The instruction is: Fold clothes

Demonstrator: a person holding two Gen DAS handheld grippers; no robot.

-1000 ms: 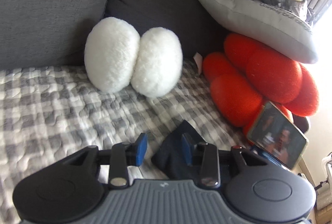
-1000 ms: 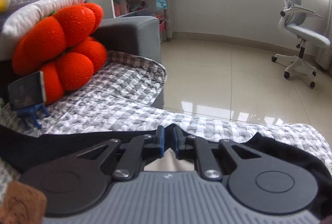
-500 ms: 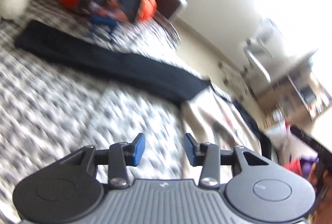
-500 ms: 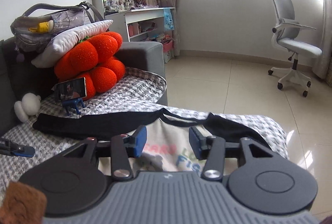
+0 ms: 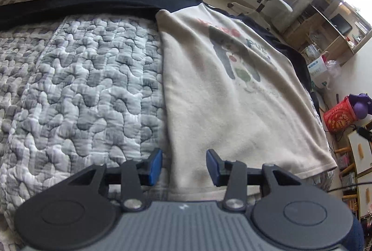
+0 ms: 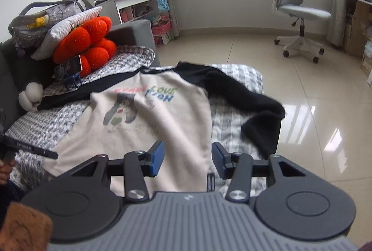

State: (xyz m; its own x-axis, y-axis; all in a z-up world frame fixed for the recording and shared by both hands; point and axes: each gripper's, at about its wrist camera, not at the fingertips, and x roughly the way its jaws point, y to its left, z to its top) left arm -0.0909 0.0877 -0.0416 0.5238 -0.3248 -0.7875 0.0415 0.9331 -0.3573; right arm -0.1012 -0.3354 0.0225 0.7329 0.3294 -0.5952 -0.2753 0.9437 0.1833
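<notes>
Shirt: the cream shirt [image 6: 148, 125] with black sleeves lies spread face up on the grey checked quilt [image 5: 76, 92], its printed front showing, neckline toward the far edge of the quilt.
Left sleeve of the shirt: a long black sleeve [image 5: 76, 4] stretches flat along the far edge of the quilt, running toward the orange cushion.
Other sleeve: the black sleeve [image 6: 253, 99] on the right runs out to the right-hand edge of the quilt and its cuff end droops over that edge.
Left fingers: my left gripper [image 5: 183, 163] is released, blue pads wide apart, nothing between them; it hangs over the near left side edge of the shirt's body, one finger above the quilt, the other above cream cloth. Touching or just above, I cannot tell.
Right fingers: my right gripper [image 6: 187, 159] is released too, pads spread, holding nothing; it sits over the near hem at the shirt's right side, where a small dark label shows at the hem.
Hem: the near hem lies close to the near edge of the quilt, with a soft ridge of cloth running up the shirt's middle.
Far left corner: the orange cushion [image 6: 90, 41] is piled there against the grey sofa arm, a phone [image 6: 69, 66] propped on a small blue stand just in front of it, a white plush [image 6: 30, 95] beside that.
Beyond the quilt: shiny tiled floor and a grey office chair [image 6: 300, 9] well away by the window.
</notes>
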